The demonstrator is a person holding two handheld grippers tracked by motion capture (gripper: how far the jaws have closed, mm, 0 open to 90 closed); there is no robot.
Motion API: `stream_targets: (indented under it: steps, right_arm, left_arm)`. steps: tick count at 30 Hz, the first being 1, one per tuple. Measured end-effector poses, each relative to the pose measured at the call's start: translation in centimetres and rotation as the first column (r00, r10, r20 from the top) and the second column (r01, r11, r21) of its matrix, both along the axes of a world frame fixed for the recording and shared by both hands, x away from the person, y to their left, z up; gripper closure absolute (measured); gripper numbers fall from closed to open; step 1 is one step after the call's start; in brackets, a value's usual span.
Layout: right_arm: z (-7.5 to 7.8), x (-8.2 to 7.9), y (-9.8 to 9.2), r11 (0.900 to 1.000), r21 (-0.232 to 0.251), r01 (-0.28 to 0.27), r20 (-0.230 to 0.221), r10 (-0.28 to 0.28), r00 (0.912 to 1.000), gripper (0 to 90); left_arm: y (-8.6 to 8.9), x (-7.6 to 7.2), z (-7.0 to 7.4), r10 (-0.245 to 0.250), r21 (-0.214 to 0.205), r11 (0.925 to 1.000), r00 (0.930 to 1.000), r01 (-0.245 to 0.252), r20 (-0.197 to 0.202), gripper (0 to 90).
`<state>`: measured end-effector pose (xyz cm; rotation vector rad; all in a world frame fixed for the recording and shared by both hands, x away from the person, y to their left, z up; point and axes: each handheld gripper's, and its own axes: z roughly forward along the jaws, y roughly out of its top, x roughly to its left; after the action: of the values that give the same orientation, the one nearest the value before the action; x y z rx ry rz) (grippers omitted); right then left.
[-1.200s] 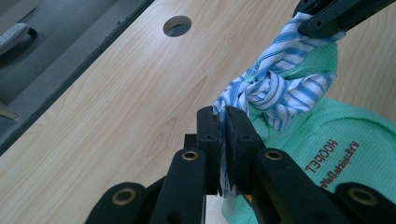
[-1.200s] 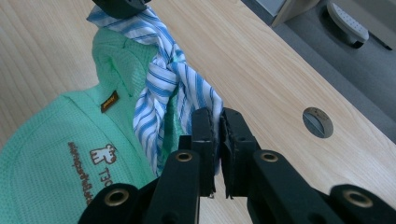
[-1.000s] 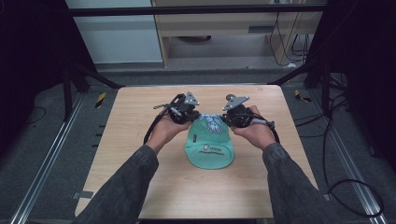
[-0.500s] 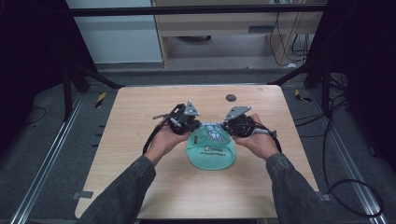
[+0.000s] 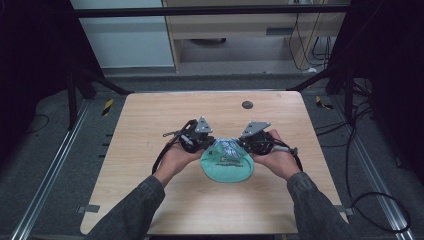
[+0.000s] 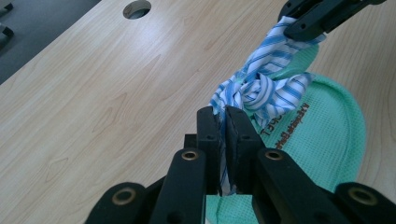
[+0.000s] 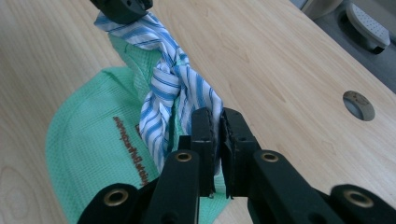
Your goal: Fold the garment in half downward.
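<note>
A green mesh pouch [image 5: 227, 167] with brown lettering lies flat on the wooden table [image 5: 150, 125], between my two hands. A blue-and-white striped cloth [image 5: 226, 147] is knotted at its far edge. My left gripper [image 5: 209, 143] is shut on one end of the striped cloth [image 6: 261, 88], its pads [image 6: 208, 123] pinching the fabric. My right gripper [image 5: 245, 143] is shut on the other end [image 7: 168, 84]. In the left gripper view the left gripper [image 6: 223, 114] faces the right gripper [image 6: 317, 18] across the knot. In the right gripper view the right gripper [image 7: 218, 116] faces the left gripper [image 7: 121, 7].
A round cable hole [image 5: 247, 104] sits in the table behind the hands, also seen as a hole [image 7: 358, 105] at the right. The table ends at a dark floor with metal rails [image 5: 55, 165] on both sides. Cables [image 5: 380, 210] trail at the right.
Both hands have come down and toward the near edge with the striped cloth held between them. The green pouch now lies flatter. The table hole has come out from behind the right gripper.
</note>
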<state>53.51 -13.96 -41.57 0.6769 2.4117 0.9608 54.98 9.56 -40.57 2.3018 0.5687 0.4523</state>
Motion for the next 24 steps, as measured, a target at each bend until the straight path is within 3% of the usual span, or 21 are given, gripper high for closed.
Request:
stream_targets:
  steps: [14,24]
  right_arm:
    - [-0.4,-1.8,0.5,0.9995,-0.007,-0.030,0.014,0.030,0.9994,83.9]
    - [-2.1,-3.5,0.5,0.9982,-0.028,-0.052,-0.004,0.052,0.9986,83.3]
  left_arm:
    - [0.3,-1.3,-0.8,-0.023,-0.009,0.9997,0.9997,0.023,0.007,84.5]
    - [0.5,-2.5,-2.2,-0.058,-0.009,0.9983,0.9983,0.058,-0.002,84.1]
